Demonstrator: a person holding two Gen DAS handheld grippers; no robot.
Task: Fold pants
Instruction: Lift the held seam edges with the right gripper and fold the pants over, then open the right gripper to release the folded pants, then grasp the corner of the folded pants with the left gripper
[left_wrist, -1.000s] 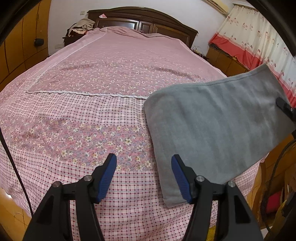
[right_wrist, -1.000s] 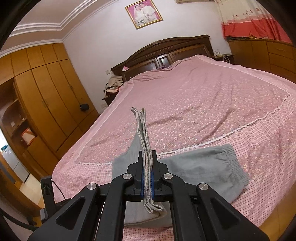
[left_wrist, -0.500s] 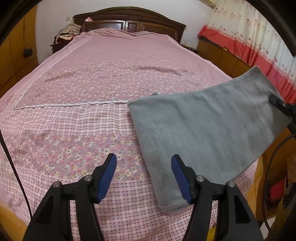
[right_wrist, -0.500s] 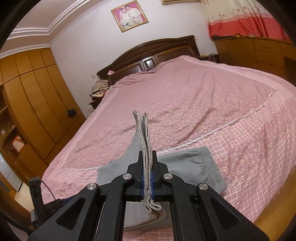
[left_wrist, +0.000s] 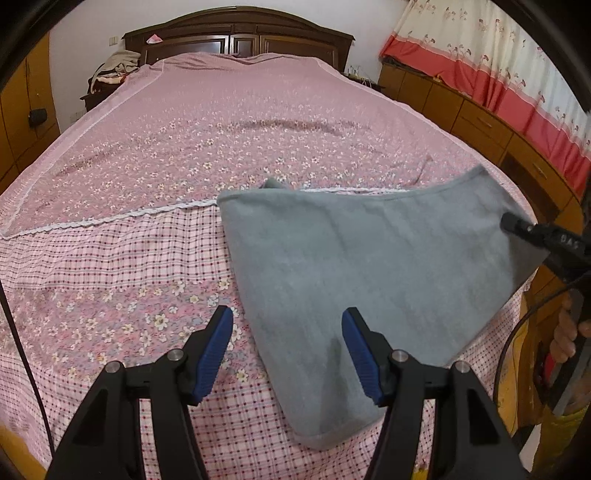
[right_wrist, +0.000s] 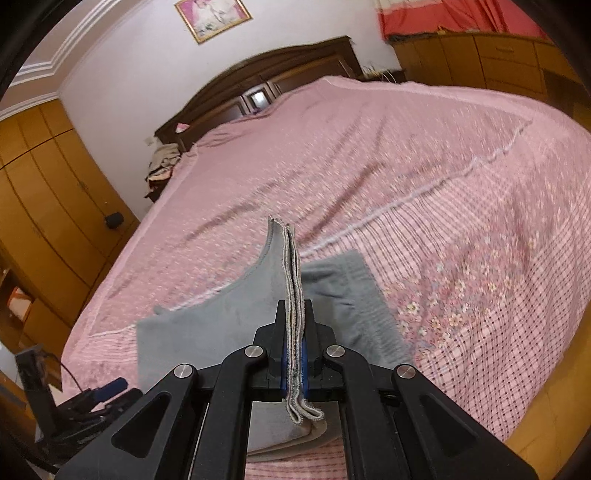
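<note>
Lower now than a second ago, the right gripper (right_wrist: 294, 363) brings the raised hem of the grey pants (left_wrist: 354, 280) nearer the pink bedspread (left_wrist: 155, 155). Left gripper (left_wrist: 287, 352) at lower centre — jaws wide, empty, over the pants' left fold. Right gripper's jaws are clamped on stacked hems. Bare bedspread fills the upper left; wardrobe (right_wrist: 44, 206) far left, curtain (left_wrist: 491, 62) upper right.

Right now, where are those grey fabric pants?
The grey fabric pants lie folded near the foot of the pink floral bedspread, right of centre in the left wrist view, one edge lifted in the shut right gripper.
</note>
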